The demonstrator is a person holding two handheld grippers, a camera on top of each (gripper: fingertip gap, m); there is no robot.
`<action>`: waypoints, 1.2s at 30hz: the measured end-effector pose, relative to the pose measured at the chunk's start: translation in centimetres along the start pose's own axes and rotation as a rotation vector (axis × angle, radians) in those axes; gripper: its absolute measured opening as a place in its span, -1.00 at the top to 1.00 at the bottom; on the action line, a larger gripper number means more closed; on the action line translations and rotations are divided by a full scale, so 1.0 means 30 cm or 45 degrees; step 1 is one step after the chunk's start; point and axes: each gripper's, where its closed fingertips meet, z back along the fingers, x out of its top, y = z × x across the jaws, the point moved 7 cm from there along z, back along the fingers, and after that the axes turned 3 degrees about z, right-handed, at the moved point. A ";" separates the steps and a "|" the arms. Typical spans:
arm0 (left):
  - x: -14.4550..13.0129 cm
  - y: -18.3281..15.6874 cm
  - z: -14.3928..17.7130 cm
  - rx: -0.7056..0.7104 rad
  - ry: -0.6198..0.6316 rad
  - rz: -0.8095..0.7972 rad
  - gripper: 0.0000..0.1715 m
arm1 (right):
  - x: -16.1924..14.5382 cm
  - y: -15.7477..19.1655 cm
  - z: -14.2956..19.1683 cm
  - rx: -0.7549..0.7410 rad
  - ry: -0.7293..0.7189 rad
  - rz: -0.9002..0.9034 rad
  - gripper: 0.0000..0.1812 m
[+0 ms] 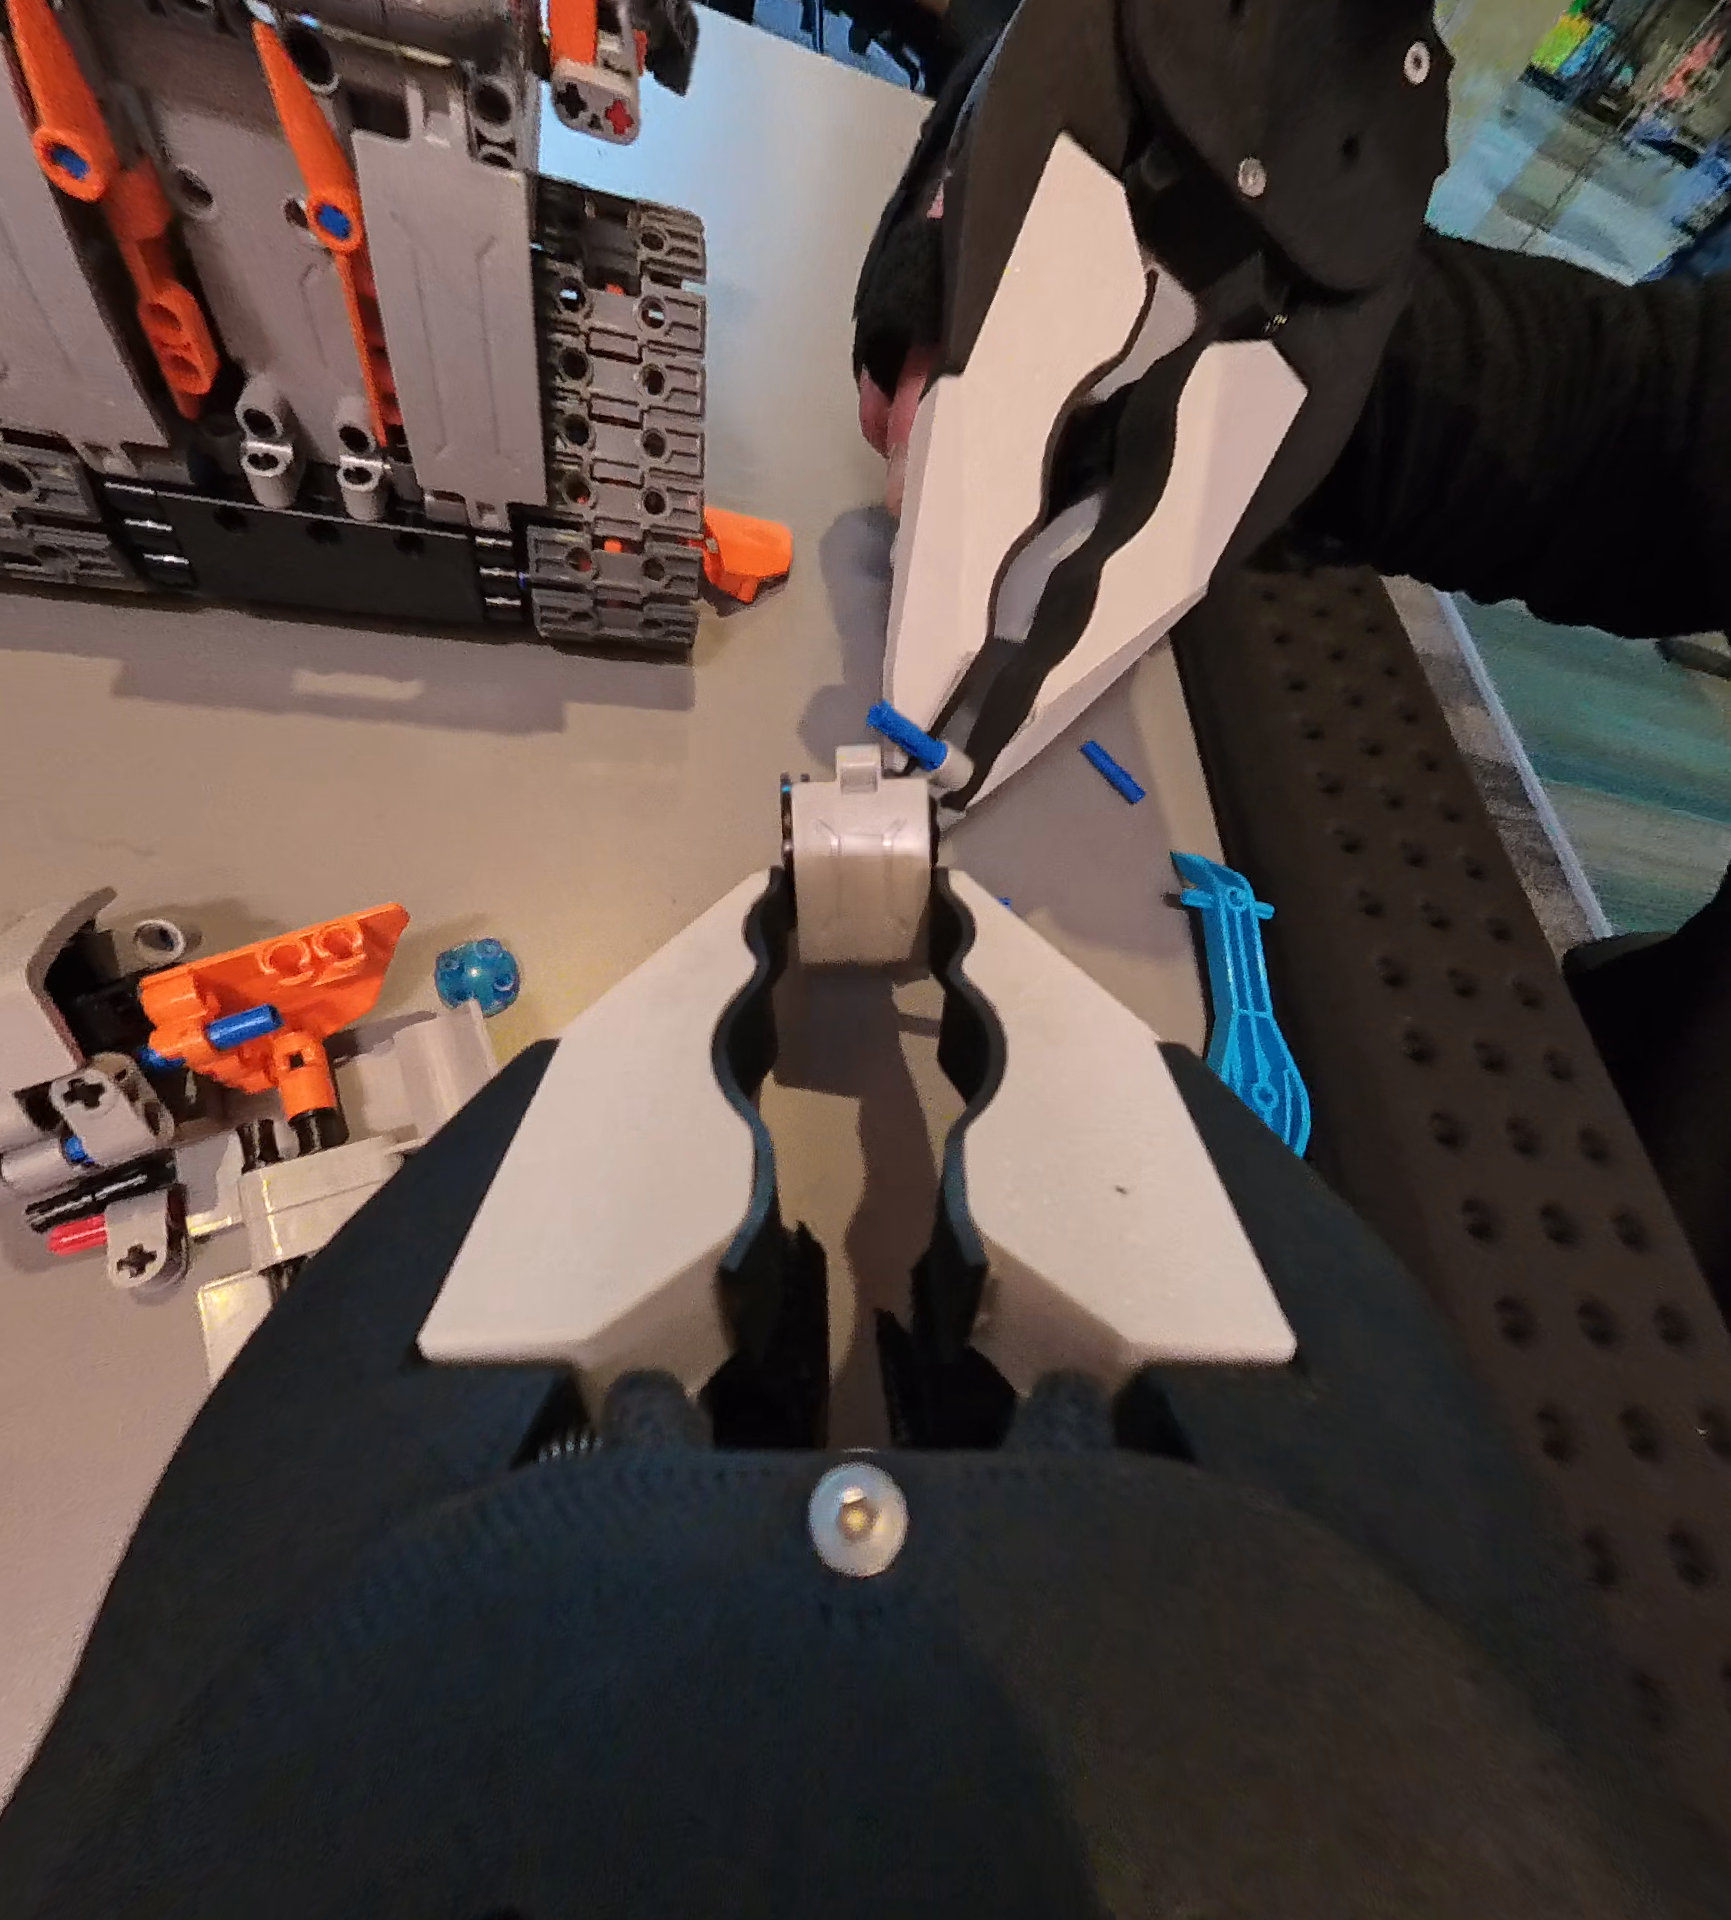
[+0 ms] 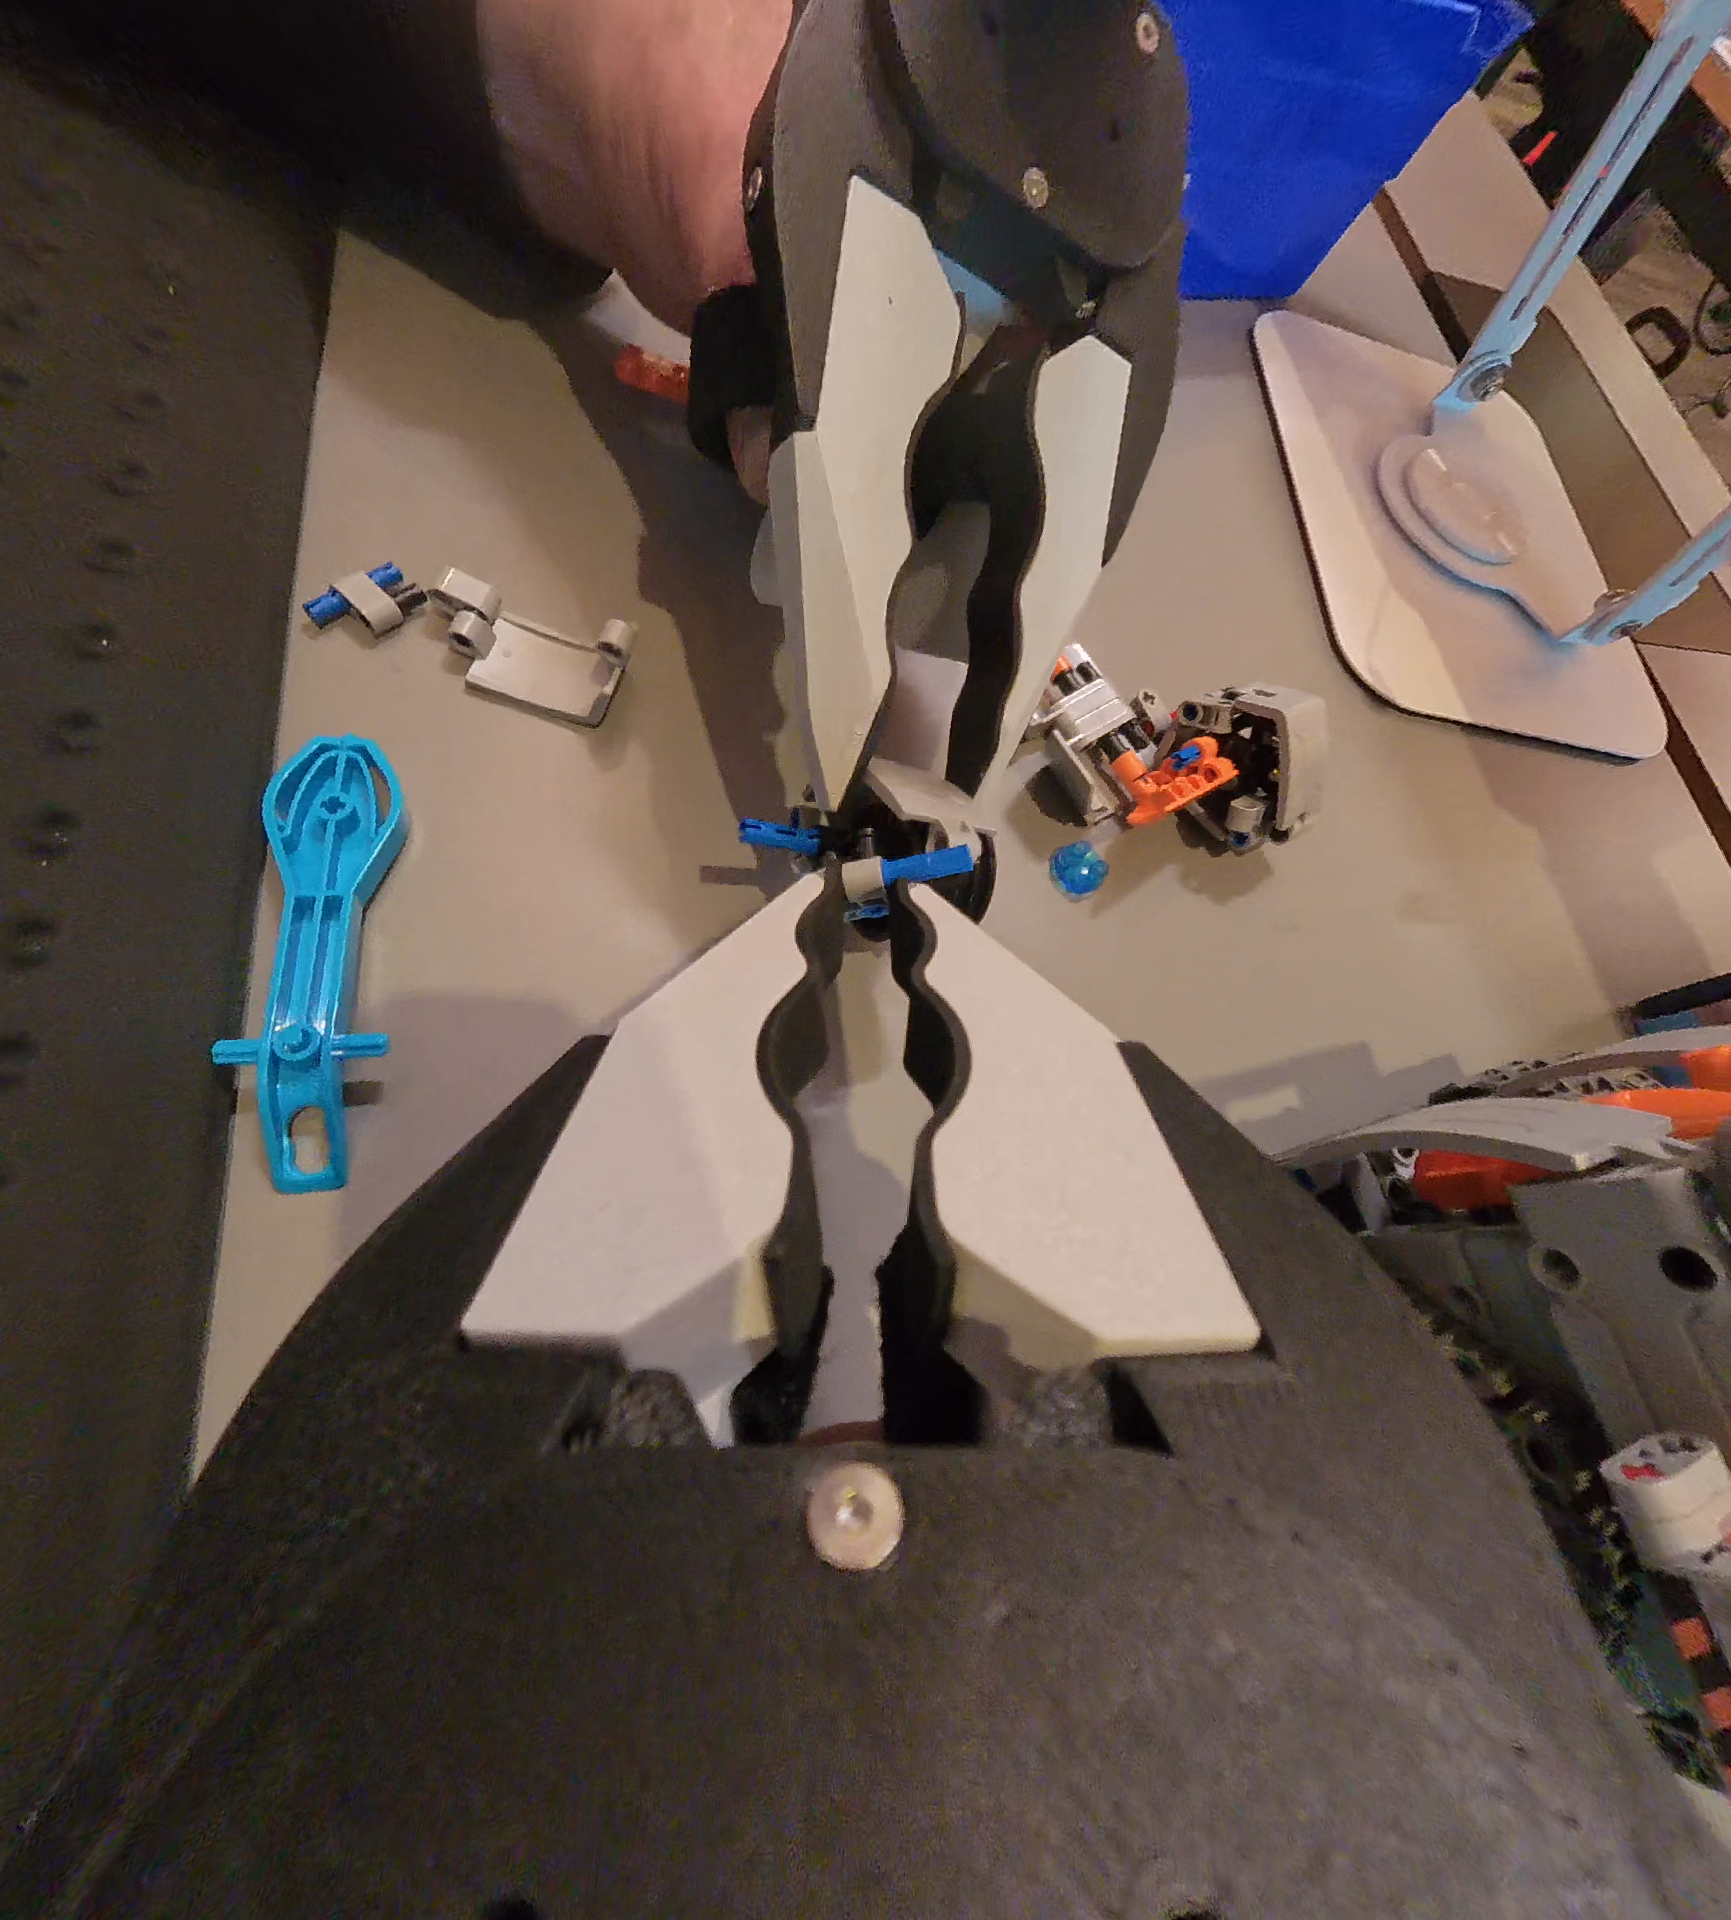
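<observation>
1. Far left in my left wrist view I see the loose cluster of grey, orange and black plastic construction-toy parts lying on the matte grey tabletop. A small translucent blue studded ball sits just beside it. Behind them stands the large grey-and-orange tracked model.

2. At centre, my left gripper is pinching a rounded light-grey plastic shell piece between its fingertips, held above the tabletop. I judge the piece light, rigid and smooth-faced, so it could twist in the pads. The flat sides are the sound place to hold it, as I do now.

3. Just right of that, my right gripper has its jaws nearly together on a small grey connector with a blue plastic pin through it. The connector touches the far end of the shell piece. I cannot tell whether the pin is seated in it. I reckon so slender a part is easy to cock sideways or drop. A grip on the grey collar, not the pin, looks safer.

4. Further right in the left wrist view, a loose blue pin lies on the tabletop. A turquoise plastic lever-shaped tool lies near the table's edge, beside the dark perforated mat.
</observation>
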 end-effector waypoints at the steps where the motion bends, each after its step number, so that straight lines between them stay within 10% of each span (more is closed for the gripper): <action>1: 0.002 0.001 0.001 0.002 -0.008 0.004 0.71 | 0.000 -0.002 0.001 -0.005 -0.005 -0.004 0.94; 14: 0.077 -0.012 0.061 0.005 -0.226 0.024 0.71 | 0.055 -0.033 0.053 -0.168 -0.148 -0.008 0.94; 28: 0.095 -0.083 -0.006 0.762 0.116 -0.759 0.91 | 0.053 -0.031 0.032 -0.275 0.013 -0.046 0.95; 36: 0.122 -0.081 0.007 0.826 -0.010 -0.651 0.94 | 0.070 -0.044 0.045 -0.359 -0.039 -0.056 0.95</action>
